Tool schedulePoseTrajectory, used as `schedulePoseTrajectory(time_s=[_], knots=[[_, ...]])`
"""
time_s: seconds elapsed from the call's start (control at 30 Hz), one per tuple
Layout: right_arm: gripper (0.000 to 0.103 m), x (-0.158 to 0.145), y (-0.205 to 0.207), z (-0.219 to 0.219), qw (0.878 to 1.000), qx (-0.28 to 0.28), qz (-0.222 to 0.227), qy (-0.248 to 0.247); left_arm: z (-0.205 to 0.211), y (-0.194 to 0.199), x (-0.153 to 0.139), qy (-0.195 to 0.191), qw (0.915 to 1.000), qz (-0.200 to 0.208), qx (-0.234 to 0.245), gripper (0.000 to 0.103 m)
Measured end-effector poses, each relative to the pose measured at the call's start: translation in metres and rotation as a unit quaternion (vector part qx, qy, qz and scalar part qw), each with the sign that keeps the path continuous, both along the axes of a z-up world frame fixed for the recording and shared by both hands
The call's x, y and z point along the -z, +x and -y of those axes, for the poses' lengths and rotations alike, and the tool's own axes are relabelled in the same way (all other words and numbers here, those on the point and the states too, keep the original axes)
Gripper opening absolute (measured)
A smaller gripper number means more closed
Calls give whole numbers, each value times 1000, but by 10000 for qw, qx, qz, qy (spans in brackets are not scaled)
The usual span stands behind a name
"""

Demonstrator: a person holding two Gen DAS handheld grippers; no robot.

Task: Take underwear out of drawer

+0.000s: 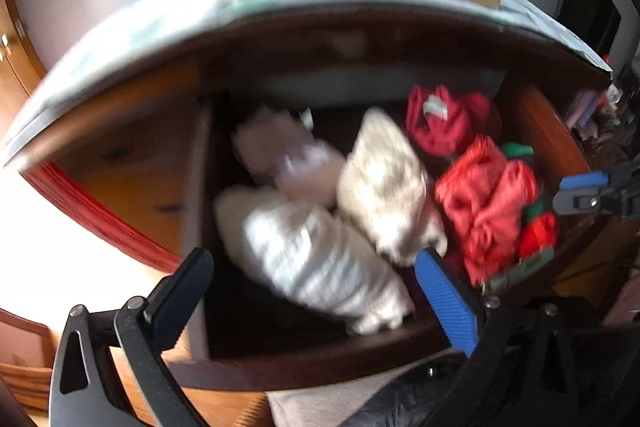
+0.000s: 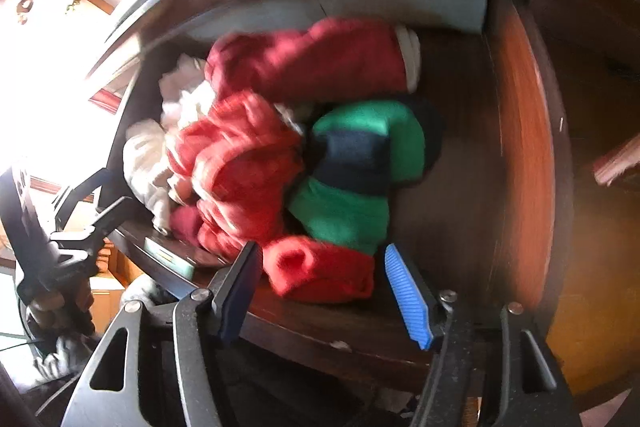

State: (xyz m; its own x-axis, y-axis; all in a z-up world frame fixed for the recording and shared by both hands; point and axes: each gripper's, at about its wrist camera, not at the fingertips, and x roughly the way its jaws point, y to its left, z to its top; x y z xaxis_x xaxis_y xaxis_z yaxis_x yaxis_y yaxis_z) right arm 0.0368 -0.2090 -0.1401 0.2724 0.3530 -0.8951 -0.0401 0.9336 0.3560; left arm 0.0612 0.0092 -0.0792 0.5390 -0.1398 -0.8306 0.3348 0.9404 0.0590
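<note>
So the big dark wood drawer (image 1: 280, 371) is pulled out, and its front rim runs right across the bottom of both views. Left wall (image 1: 196, 187) and right wall (image 2: 520, 147) box everything in. There's a decent strip of bare floor (image 2: 452, 187) along the right wall, and another bare patch at the front left corner, so that's where the room to move is.

The underwear is all in the drawer. Pale stuff sits on the left: a white roll (image 1: 320, 263) lying diagonally, long axis running from back left to front right, and a cream roll (image 1: 392, 187) beside it with much the same slant. Right side is the red pile (image 1: 484, 207), a dark red piece (image 1: 444, 123) behind it toward the back wall, and a green and navy striped piece (image 2: 360, 167) just right of the reds. A small bright red bundle (image 2: 320, 275) lies closest to the front rim, long axis roughly along the rim.

The left gripper (image 1: 312, 259) hangs wide open over the white roll, gripping nothing. The right gripper (image 2: 320, 251) is about half open with the small red bundle between its fingers; pads don't look pressed on it.
</note>
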Motion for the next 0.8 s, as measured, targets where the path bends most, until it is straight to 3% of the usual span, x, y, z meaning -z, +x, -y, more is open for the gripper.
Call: schedulePoseTrajectory(time_s=[0.17,0.33,0.53,0.63,0.7,0.8], knots=[[66,-56,11,-19,9938,-172,989,-476,12,9,-50,110,9975,693,1,103],[66,-107,14,-31,9732,263,2153,-762,28,23,-90,164,9922,1226,-156,103],[66,-159,8,-42,9337,804,3305,-1122,36,33,-114,177,9838,1646,-680,103],[68,-177,-4,-42,9067,1207,3887,-1104,34,32,-113,7,9829,1634,-849,103],[74,-177,-12,-45,8920,1451,4152,-1040,34,31,-108,-110,9835,1561,-908,103],[75,-177,-34,-44,8715,1650,4510,-993,38,26,-107,-75,9818,1664,-917,103]])
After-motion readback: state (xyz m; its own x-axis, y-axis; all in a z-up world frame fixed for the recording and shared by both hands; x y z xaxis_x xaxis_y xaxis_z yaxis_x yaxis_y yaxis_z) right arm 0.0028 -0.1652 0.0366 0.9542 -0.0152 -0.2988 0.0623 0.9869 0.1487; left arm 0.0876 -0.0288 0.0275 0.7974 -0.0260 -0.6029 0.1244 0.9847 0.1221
